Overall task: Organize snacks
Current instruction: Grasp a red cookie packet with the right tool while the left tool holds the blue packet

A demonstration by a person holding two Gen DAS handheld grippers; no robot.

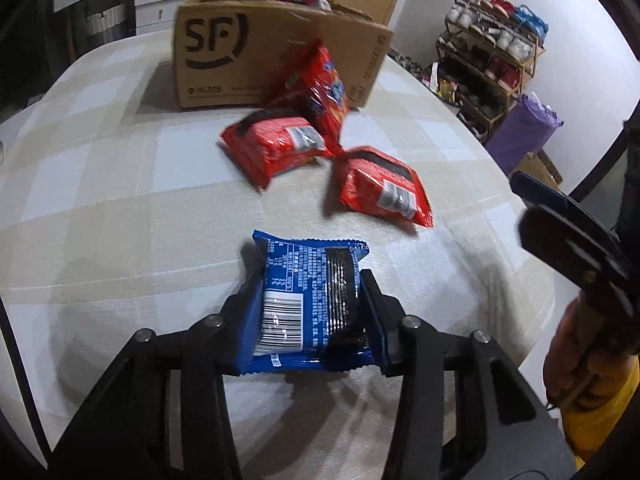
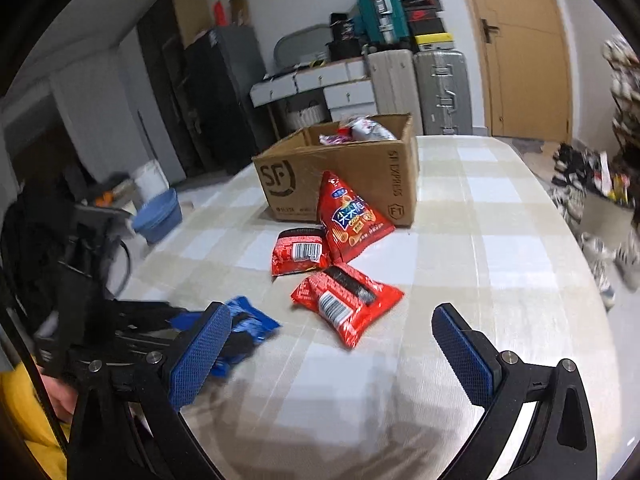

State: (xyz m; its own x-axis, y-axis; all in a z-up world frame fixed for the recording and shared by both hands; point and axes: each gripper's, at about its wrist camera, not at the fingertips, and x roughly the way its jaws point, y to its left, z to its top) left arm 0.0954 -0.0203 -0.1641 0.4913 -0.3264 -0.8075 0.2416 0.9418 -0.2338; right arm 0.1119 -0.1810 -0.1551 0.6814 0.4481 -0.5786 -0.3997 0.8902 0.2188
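Observation:
My left gripper (image 1: pixel 310 284) is shut on a blue cookie pack (image 1: pixel 308 300), held just above the checked tablecloth; it also shows in the right wrist view (image 2: pixel 248 322). Two red cookie packs (image 1: pixel 276 144) (image 1: pixel 384 186) and a red triangular chip bag (image 1: pixel 320 84) lie ahead, near an open SF cardboard box (image 1: pixel 248 56) that holds some snacks. My right gripper (image 2: pixel 332 324) is open and empty, above the table, in front of the nearer red pack (image 2: pixel 348 300). The chip bag (image 2: pixel 350 220) leans by the box (image 2: pixel 340 172).
The table (image 1: pixel 120 220) has a checked cloth and a rounded edge. A shoe rack (image 1: pixel 492 60) and a purple bag (image 1: pixel 524 136) stand right of it. Suitcases (image 2: pixel 440 88), drawers and a door (image 2: pixel 520 52) stand behind; a blue basin (image 2: pixel 158 214) sits on the floor to the left.

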